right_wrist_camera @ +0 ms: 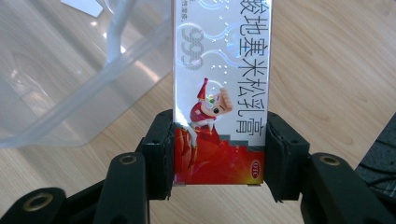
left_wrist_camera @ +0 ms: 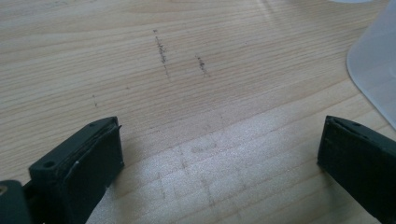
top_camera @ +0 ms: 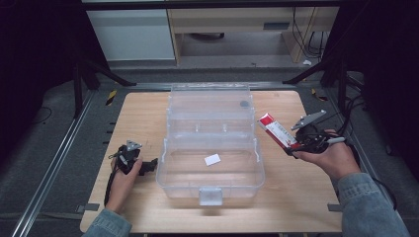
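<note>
The right tool [right_wrist_camera: 218, 161] is clamped on the red end of a red-and-white ointment box [right_wrist_camera: 219, 84], its jaws pressed to the box's two long sides. The box is held above the bench [top_camera: 296, 192] near its right edge, just beside the right wall of the clear plastic case [top_camera: 210, 143], which stands open mid-bench. The left tool [left_wrist_camera: 219, 154] is spread wide with nothing between its jaws, low over the bench near its left edge, beside the case's left wall.
</note>
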### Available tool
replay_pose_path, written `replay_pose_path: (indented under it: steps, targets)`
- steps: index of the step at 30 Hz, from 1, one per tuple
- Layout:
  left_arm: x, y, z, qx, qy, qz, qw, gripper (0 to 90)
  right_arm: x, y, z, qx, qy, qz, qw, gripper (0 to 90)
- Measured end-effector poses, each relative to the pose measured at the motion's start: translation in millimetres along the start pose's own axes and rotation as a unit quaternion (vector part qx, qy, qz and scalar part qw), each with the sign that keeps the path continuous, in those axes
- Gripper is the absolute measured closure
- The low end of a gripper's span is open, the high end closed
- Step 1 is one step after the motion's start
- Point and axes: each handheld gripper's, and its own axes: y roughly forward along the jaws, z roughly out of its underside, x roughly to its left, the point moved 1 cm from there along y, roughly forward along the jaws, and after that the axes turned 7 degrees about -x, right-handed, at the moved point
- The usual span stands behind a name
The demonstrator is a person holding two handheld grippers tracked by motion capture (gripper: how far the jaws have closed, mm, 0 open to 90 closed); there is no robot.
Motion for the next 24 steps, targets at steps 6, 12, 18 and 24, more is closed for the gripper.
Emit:
replay_pose_path:
  steps: [6,12,18,24]
  targets:
    - [-0.3,-0.2,0.1,0.000,0.000,-0.001,1.0000,0.0,5.7,-2.4,-17.9,-0.007,-0.012,-0.008,0.9999,51.5]
    - [-0.8,-0.5,0.2,0.000,0.000,-0.001,1.0000,0.0,14.5,-6.0,-34.2,-0.020,-0.031,-0.018,0.9992,51.4]
    - [-0.9,-0.5,0.3,0.001,0.000,-0.001,1.0000,0.0,27.3,-6.0,-52.3,-0.030,-0.053,-0.031,0.9977,51.5]
    - [-0.8,-0.6,0.3,0.001,0.000,-0.001,1.0000,0.0,40.4,-1.0,-67.5,-0.028,-0.078,-0.040,0.9958,51.5]
